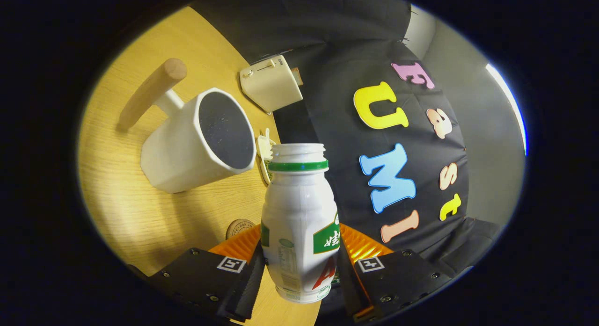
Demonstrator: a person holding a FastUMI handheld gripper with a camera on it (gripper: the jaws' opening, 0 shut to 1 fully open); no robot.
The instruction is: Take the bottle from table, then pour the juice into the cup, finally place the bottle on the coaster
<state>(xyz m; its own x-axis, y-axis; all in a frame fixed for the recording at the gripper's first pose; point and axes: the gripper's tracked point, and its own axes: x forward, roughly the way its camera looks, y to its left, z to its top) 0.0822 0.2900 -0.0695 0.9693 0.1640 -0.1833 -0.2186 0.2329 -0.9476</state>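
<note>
Wooden tabletop [126,209] and the booth's dark cloth wall form the setting, seen tilted because I hold the rig rolled over. Nearest to me, the gripper [299,270] has its fingers narrowed onto the lower body of the bottle [299,218], one finger pressing on each side, so the bottle is carried clear of the table. Its cap is off and the open mouth points forward, away from the fingers. Just behind the left finger, a small round coaster [239,228] lies flat on the wood, partly hidden by the finger. Beyond the bottle's mouth and to its left stands the white cup [199,141], dark inside, with a wooden handle [152,92] sticking out on its far side. A small pale object [265,150] peeks out between cup and bottle neck; I cannot tell what it is. Farthest back, a cream-coloured appliance [270,85] sits at the table's rear edge.

I judge the step in hand to be the pour. To do it well, I should bring the mouth over the cup's opening before rolling further, keep the squeeze steady, and tip slowly so nothing misses the rim.
</note>
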